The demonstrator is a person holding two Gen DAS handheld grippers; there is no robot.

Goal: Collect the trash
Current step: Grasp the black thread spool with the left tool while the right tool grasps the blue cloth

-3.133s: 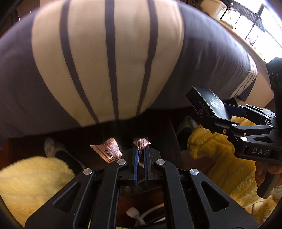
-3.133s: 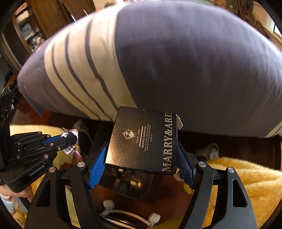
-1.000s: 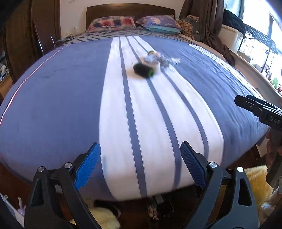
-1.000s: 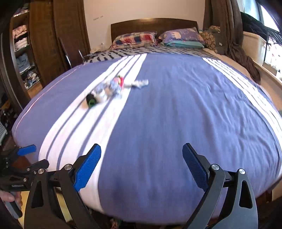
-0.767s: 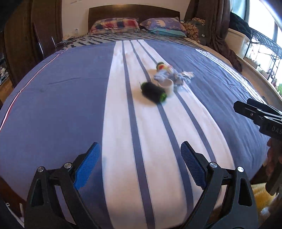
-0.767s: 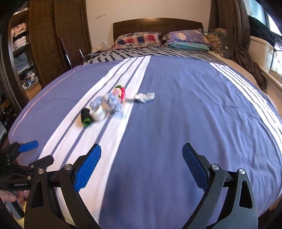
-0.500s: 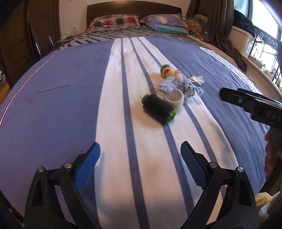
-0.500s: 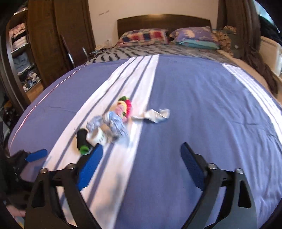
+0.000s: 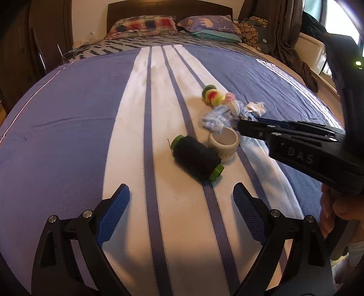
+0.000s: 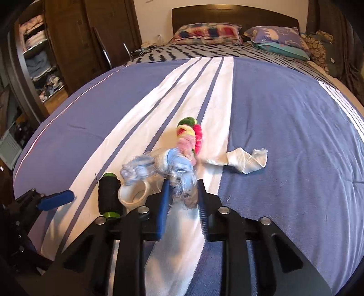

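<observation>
A small pile of scraps lies on the striped bed cover (image 9: 68, 136). It holds a black thread spool (image 9: 196, 157) with green ends, a white tape roll (image 9: 224, 142), a frayed light blue cloth scrap (image 10: 179, 173), a colourful yarn bundle (image 10: 190, 135) and a white cloth strip (image 10: 245, 160). My right gripper (image 10: 182, 184) is closing, and its blue pads press the frayed blue cloth scrap from both sides. My left gripper (image 9: 182, 198) stands open just short of the black spool with nothing between its fingers.
Pillows (image 10: 209, 30) and a dark headboard (image 10: 234, 13) are at the far end of the bed. A wooden wardrobe with open shelves (image 10: 38, 57) stands to the left. Dark clothes (image 9: 295, 61) hang over the bed's right edge. A hand (image 9: 341, 205) holds the right gripper.
Both grippers came forward over the bed toward the pile. The right gripper's jaws went from wide open to closed around the blue cloth scrap. The left gripper stayed open.
</observation>
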